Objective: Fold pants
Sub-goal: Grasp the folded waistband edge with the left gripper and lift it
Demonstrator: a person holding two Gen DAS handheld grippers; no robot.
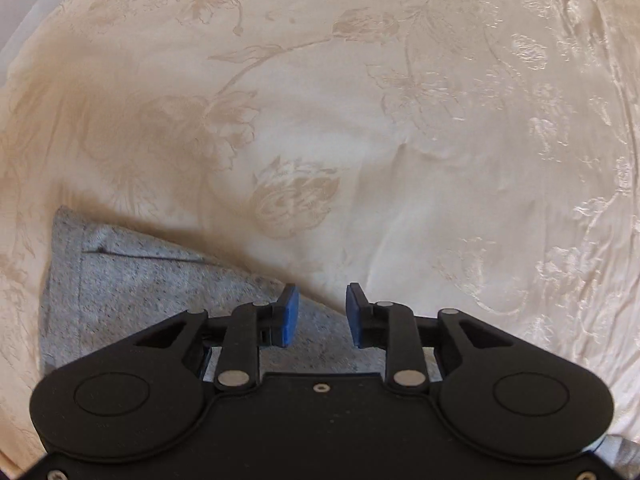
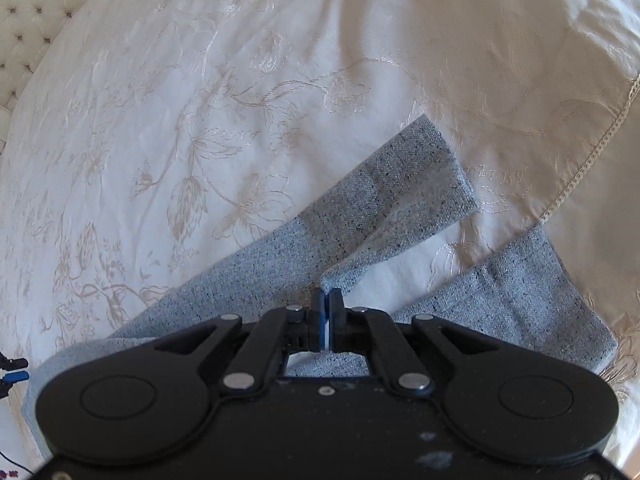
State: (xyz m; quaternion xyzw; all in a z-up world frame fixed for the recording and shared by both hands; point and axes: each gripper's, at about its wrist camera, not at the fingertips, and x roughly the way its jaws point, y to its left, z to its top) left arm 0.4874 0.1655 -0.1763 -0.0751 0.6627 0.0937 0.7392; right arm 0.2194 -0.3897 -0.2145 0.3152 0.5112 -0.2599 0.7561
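Observation:
Grey speckled pants [image 2: 400,184] lie spread on a cream bedspread, one leg running up to the right and the other leg [image 2: 520,292] lower right. My right gripper [image 2: 327,300] is shut where the two legs meet, and a crease in the cloth runs up to its tips, so it looks pinched on the pants. In the left wrist view a corner of the pants [image 1: 140,288] with a stitched seam lies lower left. My left gripper [image 1: 322,312] hangs open over the pants' edge, blue pads [image 1: 290,316] apart, nothing pressed between them.
The cream bedspread [image 1: 360,120] with a woven flower pattern fills both views. A second cover with a lace-trimmed edge [image 2: 592,160] overlaps it at the right. A tufted headboard [image 2: 36,8] shows top left. A small black and blue object [image 2: 12,372] sits at the left edge.

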